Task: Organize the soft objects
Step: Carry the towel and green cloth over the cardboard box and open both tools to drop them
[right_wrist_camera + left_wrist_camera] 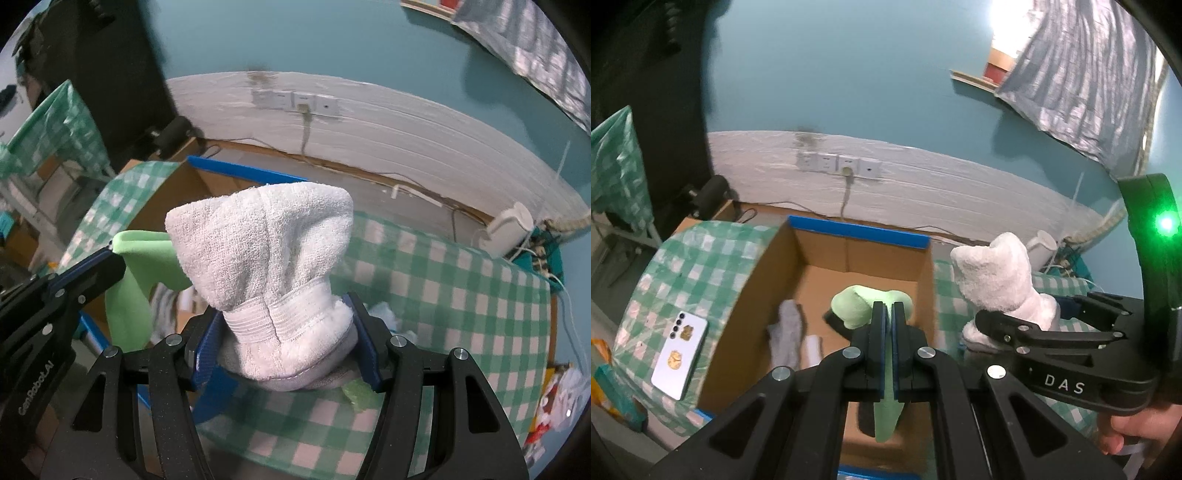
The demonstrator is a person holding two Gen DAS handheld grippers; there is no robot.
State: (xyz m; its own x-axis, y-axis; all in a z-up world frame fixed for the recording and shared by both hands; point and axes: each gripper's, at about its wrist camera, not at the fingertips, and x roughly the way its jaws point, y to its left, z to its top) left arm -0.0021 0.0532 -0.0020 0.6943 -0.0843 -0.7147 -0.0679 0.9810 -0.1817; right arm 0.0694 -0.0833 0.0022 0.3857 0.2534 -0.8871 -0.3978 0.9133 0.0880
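Note:
My left gripper (888, 308) is shut on a light green sock (855, 304) and holds it above the open cardboard box (827, 251) with blue-taped rims. A grey sock (786, 334) and a white item lie on the box floor. My right gripper (286, 325) is shut on a fluffy white sock (266, 254), held upright above the green checked tablecloth (424, 280), right of the box. In the left wrist view the white sock (995, 273) and the right gripper (1008, 325) show at the right. In the right wrist view the green sock (140, 258) hangs at the left.
A phone (679, 354) lies on the checked cloth left of the box. A wall with sockets (838, 164) and a cable runs behind the table. A white device (508, 229) and cables sit at the far right corner. A crumpled green scrap (356, 393) lies under the right gripper.

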